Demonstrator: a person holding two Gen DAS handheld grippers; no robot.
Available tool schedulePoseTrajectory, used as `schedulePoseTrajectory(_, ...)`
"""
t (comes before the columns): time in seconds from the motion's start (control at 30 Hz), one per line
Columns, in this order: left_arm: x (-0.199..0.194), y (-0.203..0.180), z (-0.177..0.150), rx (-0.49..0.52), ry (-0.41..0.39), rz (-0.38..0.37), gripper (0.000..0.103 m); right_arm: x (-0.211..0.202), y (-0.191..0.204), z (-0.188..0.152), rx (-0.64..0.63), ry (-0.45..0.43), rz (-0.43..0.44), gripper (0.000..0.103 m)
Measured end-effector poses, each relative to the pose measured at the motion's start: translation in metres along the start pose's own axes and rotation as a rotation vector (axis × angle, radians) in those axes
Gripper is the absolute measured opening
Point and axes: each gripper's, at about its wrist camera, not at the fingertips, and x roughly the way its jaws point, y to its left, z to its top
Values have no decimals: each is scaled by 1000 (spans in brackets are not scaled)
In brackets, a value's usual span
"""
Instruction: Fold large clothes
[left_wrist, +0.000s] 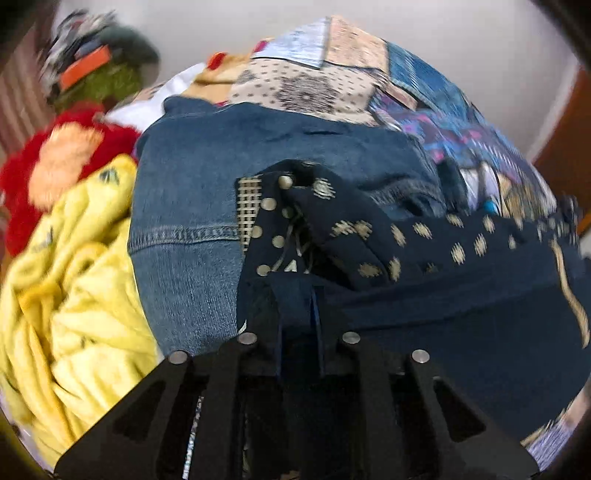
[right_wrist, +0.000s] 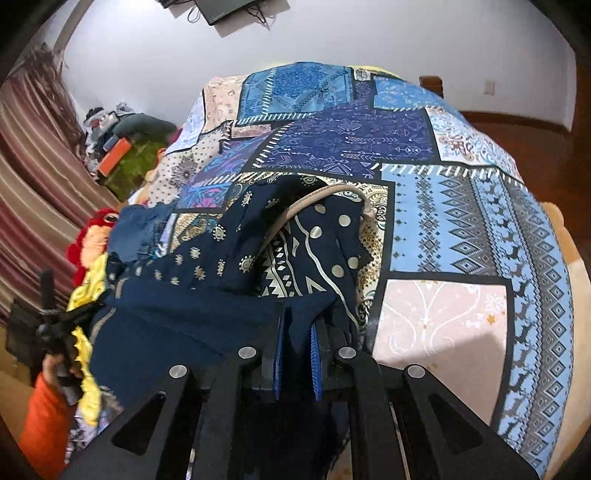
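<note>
A navy garment with gold dots and beige trim (left_wrist: 424, 295) lies crumpled on the patchwork bedspread (right_wrist: 461, 229). My left gripper (left_wrist: 297, 317) is shut on its near edge, with navy cloth pinched between the fingers. In the right wrist view the same garment (right_wrist: 207, 295) spreads from the left to the middle, its patterned part with a beige neckline bunched behind. My right gripper (right_wrist: 297, 347) is shut on another part of its near edge. The left gripper (right_wrist: 48, 325) shows at the far left of the right wrist view, in a hand with an orange sleeve.
Blue jeans (left_wrist: 192, 206) lie behind the garment, beside a yellow fleece cloth (left_wrist: 74, 295) and a red plush toy (left_wrist: 48, 162). A cluttered pile (right_wrist: 118, 147) stands by striped curtains (right_wrist: 33, 177) at the left. Wooden floor (right_wrist: 546, 140) lies beyond the bed at the right.
</note>
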Motion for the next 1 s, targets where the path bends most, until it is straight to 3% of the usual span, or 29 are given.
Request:
schedulePoseTrajectory(0.1, -11, -7, -1, 93, 17, 26, 24, -19, 5, -1, -40, -17, -68, 8)
schedulePoseTrajectory(0.13, -15, -8, -1, 116, 21, 40, 30, -28, 8, -2, -73, -44, -214, 8)
schedulePoseTrajectory(0.17, -19, -8, 0, 134, 20, 72, 50, -34, 9, -2, -99, -62, -336, 8)
schedulePoseTrajectory(0.2, -22, -9, 1, 144, 18, 113, 64, -42, 7, -3, -121, -78, -444, 8)
schedulePoseTrajectory(0.23, -28, -6, 0, 151, 7, 161, 78, -47, 5, -3, -120, -75, -460, 8)
schedulePoseTrajectory(0.37, -62, 9, -3, 113, -33, 131, 79, -80, -6, -16, -40, -46, -266, 8)
schedulePoseTrajectory(0.57, -107, 12, -27, 78, -62, 58, 81, -108, 28, -49, -111, -53, -156, 8)
schedulePoseTrajectory(0.83, -102, -38, -72, 184, -6, -15, 83, -83, 85, -91, -204, 22, -55, 8)
schedulePoseTrajectory(1.0, -88, -61, -78, 209, -1, -46, 83, -46, 112, -96, -264, 78, -23, 8)
